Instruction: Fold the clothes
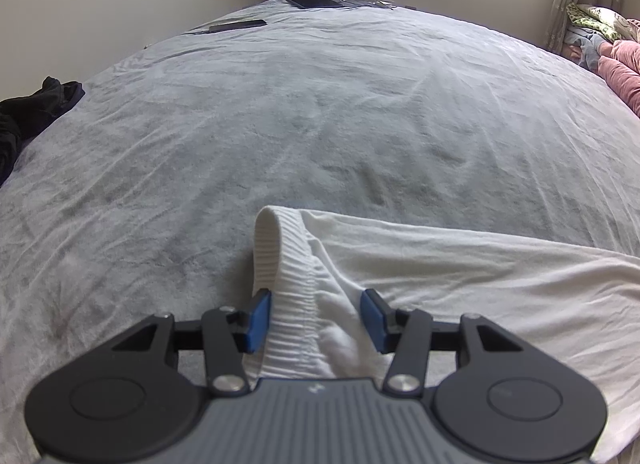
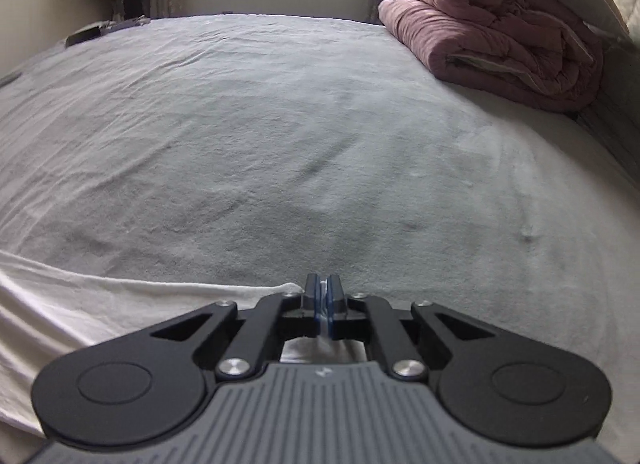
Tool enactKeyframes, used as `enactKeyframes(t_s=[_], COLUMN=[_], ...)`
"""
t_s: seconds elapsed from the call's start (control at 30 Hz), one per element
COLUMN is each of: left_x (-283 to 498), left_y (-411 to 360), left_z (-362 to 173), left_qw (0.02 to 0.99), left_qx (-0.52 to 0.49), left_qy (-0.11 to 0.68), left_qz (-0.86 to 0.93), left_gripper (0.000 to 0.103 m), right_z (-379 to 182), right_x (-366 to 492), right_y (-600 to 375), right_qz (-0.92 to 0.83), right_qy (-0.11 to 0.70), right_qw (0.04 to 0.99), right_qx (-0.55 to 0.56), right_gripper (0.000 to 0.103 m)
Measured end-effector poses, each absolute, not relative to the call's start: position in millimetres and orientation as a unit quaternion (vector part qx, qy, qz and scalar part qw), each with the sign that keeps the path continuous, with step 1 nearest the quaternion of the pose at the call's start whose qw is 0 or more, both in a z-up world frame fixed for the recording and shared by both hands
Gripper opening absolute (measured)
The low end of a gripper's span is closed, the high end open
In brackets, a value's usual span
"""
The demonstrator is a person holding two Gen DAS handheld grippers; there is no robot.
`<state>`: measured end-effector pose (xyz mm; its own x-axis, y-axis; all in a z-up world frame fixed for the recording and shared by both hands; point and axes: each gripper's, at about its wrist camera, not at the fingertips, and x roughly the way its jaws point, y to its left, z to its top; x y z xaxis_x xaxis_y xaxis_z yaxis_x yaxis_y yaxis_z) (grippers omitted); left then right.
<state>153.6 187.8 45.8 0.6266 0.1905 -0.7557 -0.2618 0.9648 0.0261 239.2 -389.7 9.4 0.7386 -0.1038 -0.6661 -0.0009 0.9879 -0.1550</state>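
A white garment (image 1: 460, 276) lies on the grey bed sheet (image 1: 280, 123), running off to the right. Its ribbed elastic waistband (image 1: 276, 248) stands up in a loop just past my left gripper (image 1: 316, 312). That gripper's blue pads (image 1: 258, 316) sit half apart with the bunched waistband filling the gap between them. In the right wrist view the same white garment (image 2: 80, 304) stretches away to the left. My right gripper (image 2: 323, 296) is shut, with a thin sliver of white cloth pinched between its pads at the garment's corner.
A rolled pink quilt (image 2: 500, 43) lies at the bed's right side. Black clothing (image 1: 36, 111) sits at the left edge. A tablet (image 1: 312, 1) and a dark flat device (image 1: 238, 25) rest at the far end, near a wall and a curtained window.
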Motion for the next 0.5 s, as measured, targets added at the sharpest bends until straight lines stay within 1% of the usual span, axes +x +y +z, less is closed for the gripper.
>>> enactKeyframes(t_s=[0.1, 0.2, 0.43, 0.5], left_x=[153, 153, 155, 155], left_y=[186, 181, 184, 183], left_z=[47, 49, 47, 46], left_qw=[0.903, 0.907, 0.906, 0.906], left_qx=[-0.036, -0.014, -0.018, -0.018], left_qy=[0.409, 0.4, 0.402, 0.402], left_qz=[0.127, 0.131, 0.133, 0.134], left_gripper=[0.051, 0.05, 0.051, 0.051], right_z=[21, 23, -5, -10], right_x=[238, 242, 259, 261], right_y=[-395, -396, -386, -383], right_qz=[-0.061, -0.088, -0.121, -0.134], right_qy=[0.323, 0.311, 0.339, 0.339], right_qw=[0.941, 0.942, 0.925, 0.924], right_qx=[-0.077, -0.093, -0.118, -0.119], right_gripper=[0.004, 0.004, 0.004, 0.006])
